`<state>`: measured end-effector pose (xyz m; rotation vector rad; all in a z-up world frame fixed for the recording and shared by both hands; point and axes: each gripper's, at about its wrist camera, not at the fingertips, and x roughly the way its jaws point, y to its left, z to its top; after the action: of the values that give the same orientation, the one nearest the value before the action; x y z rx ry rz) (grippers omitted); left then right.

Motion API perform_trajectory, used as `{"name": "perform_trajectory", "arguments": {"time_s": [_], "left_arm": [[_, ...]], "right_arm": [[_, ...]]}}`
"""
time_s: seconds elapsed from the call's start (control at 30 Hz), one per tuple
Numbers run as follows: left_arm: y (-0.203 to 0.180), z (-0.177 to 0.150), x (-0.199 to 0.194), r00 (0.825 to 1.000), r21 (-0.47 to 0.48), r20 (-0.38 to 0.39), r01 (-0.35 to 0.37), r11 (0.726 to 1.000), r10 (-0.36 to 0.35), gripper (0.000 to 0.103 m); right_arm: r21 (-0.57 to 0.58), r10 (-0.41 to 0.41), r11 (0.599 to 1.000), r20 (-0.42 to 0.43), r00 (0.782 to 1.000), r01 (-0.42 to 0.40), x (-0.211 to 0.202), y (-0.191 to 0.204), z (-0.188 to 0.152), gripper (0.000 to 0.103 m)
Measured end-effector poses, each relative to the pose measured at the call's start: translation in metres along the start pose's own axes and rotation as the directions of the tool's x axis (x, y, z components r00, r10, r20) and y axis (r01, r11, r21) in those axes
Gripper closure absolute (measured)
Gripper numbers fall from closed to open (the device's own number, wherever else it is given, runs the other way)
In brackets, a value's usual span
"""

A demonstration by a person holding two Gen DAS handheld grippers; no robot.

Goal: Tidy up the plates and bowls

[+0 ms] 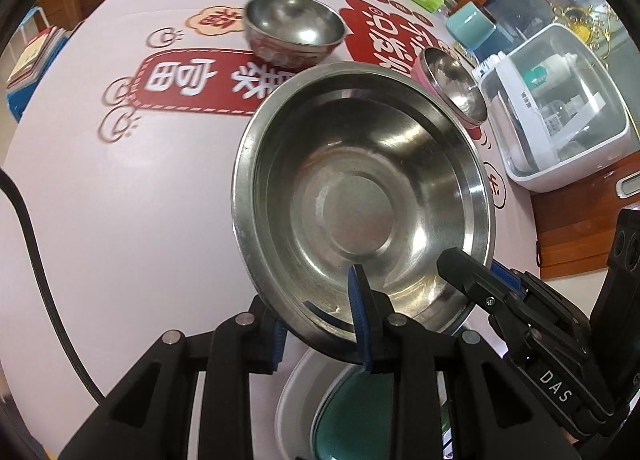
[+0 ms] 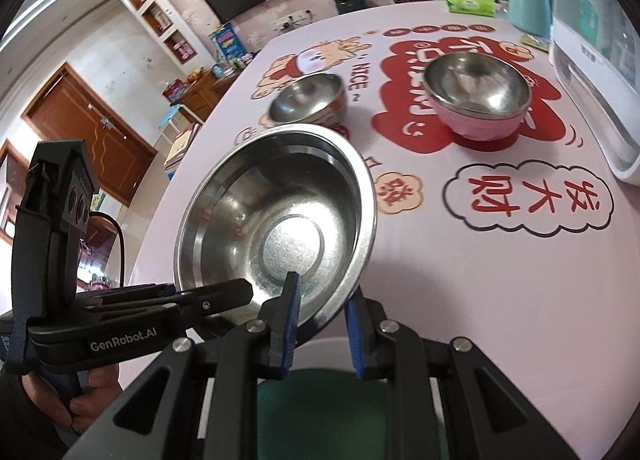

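We have both grippers, left (image 1: 320, 320) and right (image 2: 320, 324), clamped on the near rim of the steel basin (image 1: 360, 204), so the load is split. It hangs tilted just above the green plate (image 1: 352, 412), probably for stacking.

Large steel basin (image 1: 360, 196) tilted, lifted off the worktop above a white plate with green centre (image 1: 344, 412); small steel bowl (image 1: 294, 26) and pink-sided steel bowl (image 1: 452, 86) upright beyond, well apart.
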<state>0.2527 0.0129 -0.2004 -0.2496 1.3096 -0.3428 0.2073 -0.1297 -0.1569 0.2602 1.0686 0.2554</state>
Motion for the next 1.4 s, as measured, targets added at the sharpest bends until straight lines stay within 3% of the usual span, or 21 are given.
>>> {"name": "perform_trajectory", "arguments": {"time_s": [0.47,1.03,1.4], "left_arm": [[0.041,-0.066,-0.050,0.997,-0.088,0.082,0.022,0.996,-0.015,0.078],[0.104,-0.155,-0.108,0.991,-0.207,0.109,-0.051,0.977,0.075,0.075],[0.125,-0.188,-0.093,0.996,-0.216,0.036,-0.069,0.974,0.079,0.075]], "right_arm": [[-0.168,0.005,0.986,-0.011,1.000,-0.007,-0.019,0.068,-0.040,0.081],[-0.316,0.079,0.942,-0.121,0.989,-0.114,-0.015,0.153,-0.097,0.079],[-0.363,-0.031,0.932,-0.139,0.990,-0.022,-0.002,0.171,-0.143,0.070]]}}
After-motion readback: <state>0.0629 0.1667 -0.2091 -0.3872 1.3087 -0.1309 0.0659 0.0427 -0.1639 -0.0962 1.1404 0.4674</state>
